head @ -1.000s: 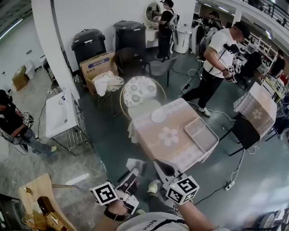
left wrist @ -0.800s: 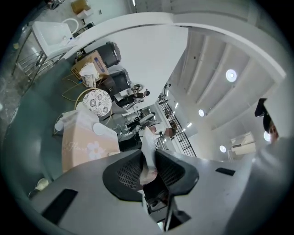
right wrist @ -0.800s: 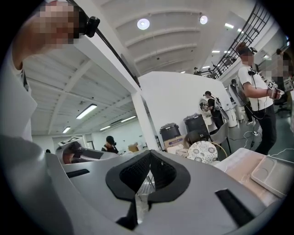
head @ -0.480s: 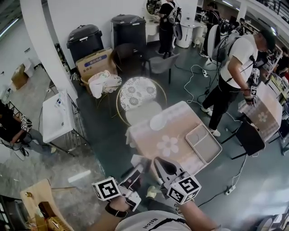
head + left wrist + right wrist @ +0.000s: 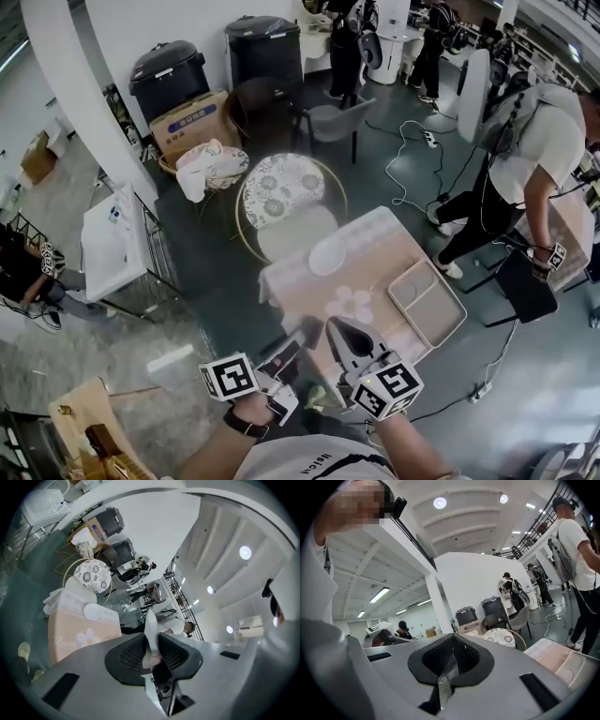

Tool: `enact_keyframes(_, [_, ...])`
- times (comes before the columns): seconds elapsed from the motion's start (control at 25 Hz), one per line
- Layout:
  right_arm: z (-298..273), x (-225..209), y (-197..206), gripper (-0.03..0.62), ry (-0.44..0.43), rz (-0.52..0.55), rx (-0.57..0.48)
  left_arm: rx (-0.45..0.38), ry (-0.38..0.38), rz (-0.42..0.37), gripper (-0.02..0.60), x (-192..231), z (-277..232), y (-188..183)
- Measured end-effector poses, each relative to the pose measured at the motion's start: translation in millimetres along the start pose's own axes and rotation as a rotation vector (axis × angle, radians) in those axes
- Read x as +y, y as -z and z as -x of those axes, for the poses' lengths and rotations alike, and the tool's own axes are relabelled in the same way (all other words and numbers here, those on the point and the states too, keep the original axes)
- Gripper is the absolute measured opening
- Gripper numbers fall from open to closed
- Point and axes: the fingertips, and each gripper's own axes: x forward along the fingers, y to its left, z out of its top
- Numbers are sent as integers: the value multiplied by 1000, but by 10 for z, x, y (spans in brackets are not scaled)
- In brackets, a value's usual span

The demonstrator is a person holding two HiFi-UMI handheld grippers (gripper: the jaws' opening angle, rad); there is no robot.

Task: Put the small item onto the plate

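Observation:
A white plate [image 5: 327, 255] lies at the far edge of the pink flower-print table [image 5: 309, 291]; the left gripper view shows the plate [image 5: 92, 611] too. My left gripper [image 5: 298, 345] is held low in front of the table's near corner. Its jaws [image 5: 151, 641] are shut on a small thin white packet [image 5: 151, 623] that sticks up between the pads. Beside it, my right gripper [image 5: 345, 339] points at the table with its jaws [image 5: 452, 656] shut and nothing between them.
A beige tray [image 5: 427, 302] sits on the table's right end. Behind the table stands a round chair with a floral cushion [image 5: 289, 185]. A person [image 5: 534, 159] stands at the right beside a black chair [image 5: 525, 286]. Cables run over the floor; a white stand [image 5: 111, 242] is at the left.
The table has come nearer to both grippers in the head view. The person at the right has walked further right. Both grippers keep their jaws as they were.

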Motion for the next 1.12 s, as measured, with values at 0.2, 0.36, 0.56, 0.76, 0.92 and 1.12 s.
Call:
enact_keyframes(0.2, [-231, -337, -9, 14, 64, -16, -8, 51, 8, 17, 86, 278, -370, -222])
enact_keyframes(0.36, [-446, -610, -26, 14, 130, -22, -7, 110, 16, 24, 86, 477, -687, -395])
enact_keyframes(0.56, [-777, -994, 77, 14, 179, -42, -9, 160, 12, 31, 86, 821, -1105, -522])
enact_keyframes(0.76, [-1074, -1390, 235, 14, 222, -68, 3, 191, -7, 42, 86, 1250, -1497, -623])
enact_keyframes(0.92, [-1235, -1738, 441, 14, 264, -100, 23, 199, -32, 70, 86, 1655, -1752, -650])
enact_keyframes(1.12, [-1363, -2068, 714, 14, 292, -126, 53, 197, -49, 102, 86, 2092, -2066, -664])
